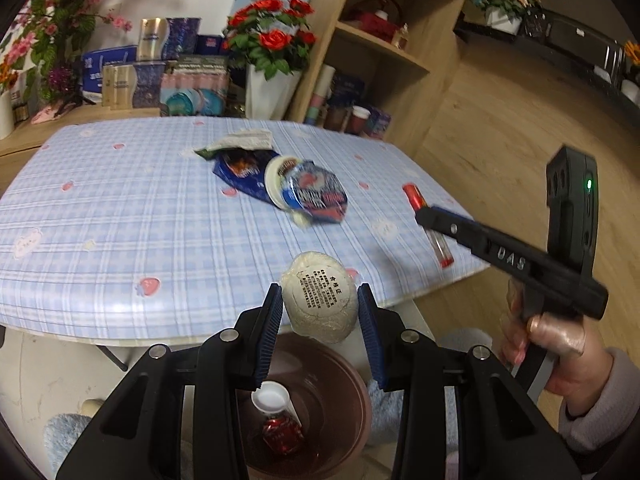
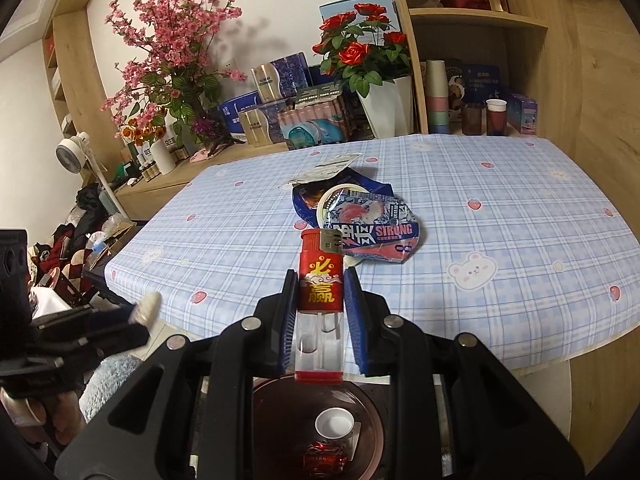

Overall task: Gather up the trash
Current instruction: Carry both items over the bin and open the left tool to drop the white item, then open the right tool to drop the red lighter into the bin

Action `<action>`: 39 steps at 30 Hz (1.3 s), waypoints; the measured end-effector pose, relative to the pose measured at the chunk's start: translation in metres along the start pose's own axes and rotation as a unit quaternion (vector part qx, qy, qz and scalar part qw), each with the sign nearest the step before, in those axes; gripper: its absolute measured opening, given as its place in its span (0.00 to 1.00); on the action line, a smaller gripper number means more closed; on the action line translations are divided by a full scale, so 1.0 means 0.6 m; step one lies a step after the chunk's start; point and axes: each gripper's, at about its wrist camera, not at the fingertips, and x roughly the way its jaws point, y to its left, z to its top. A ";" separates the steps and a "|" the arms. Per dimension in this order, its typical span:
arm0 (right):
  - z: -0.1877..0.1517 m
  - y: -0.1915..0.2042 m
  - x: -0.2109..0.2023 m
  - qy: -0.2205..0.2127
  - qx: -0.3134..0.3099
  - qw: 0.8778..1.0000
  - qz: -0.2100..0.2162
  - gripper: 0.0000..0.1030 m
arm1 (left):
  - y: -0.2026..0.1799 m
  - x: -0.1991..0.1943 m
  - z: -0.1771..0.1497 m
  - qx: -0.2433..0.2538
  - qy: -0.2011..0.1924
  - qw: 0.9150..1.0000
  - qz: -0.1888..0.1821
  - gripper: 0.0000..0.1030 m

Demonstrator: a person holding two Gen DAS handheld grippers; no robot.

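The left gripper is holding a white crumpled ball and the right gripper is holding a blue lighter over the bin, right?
Nearly. The lighter is red, not blue; the right wrist view shows its red label and clear lower body pinched in the right gripper. The rest holds: the left gripper holds the white crumpled ball, and the brown bin sits below both.

A home: checked tablecloth (image 2: 500, 184), flower pots (image 2: 390, 104), wooden shelves (image 2: 476, 16).

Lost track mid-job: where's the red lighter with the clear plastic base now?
In the right wrist view, the red lighter is clamped in the right gripper, held above the brown bin at the checked table's near edge.
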 end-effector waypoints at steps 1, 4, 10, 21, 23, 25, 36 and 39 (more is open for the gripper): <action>-0.001 -0.001 -0.001 0.000 0.002 1.000 0.000 0.26 | -0.002 0.007 -0.002 0.001 0.006 1.000 -0.003 0.36; -0.001 -0.001 -0.001 0.000 0.001 1.000 0.000 0.26 | -0.005 0.023 -0.003 0.003 0.018 1.000 -0.006 0.37; -0.002 -0.016 -0.002 0.000 0.008 1.000 -0.007 0.26 | -0.007 0.026 0.014 0.005 0.004 1.000 0.003 0.64; -0.005 -0.009 0.000 0.007 0.001 1.000 -0.006 0.26 | 0.054 -0.036 0.050 -0.017 -0.081 0.984 0.155 0.94; -0.005 -0.002 0.002 0.009 -0.004 1.000 -0.003 0.26 | 0.069 -0.051 0.052 -0.023 -0.091 0.979 0.179 0.94; -0.004 0.004 0.003 0.011 -0.009 1.000 -0.001 0.26 | 0.084 -0.065 0.051 -0.033 -0.099 0.975 0.195 0.94; -0.009 0.059 0.018 0.035 -0.043 0.998 0.017 0.26 | 0.132 -0.128 0.039 -0.057 -0.119 0.955 0.267 0.94; -0.010 0.074 0.024 0.043 -0.053 0.997 0.022 0.26 | 0.135 -0.131 0.034 -0.053 -0.118 0.955 0.268 0.94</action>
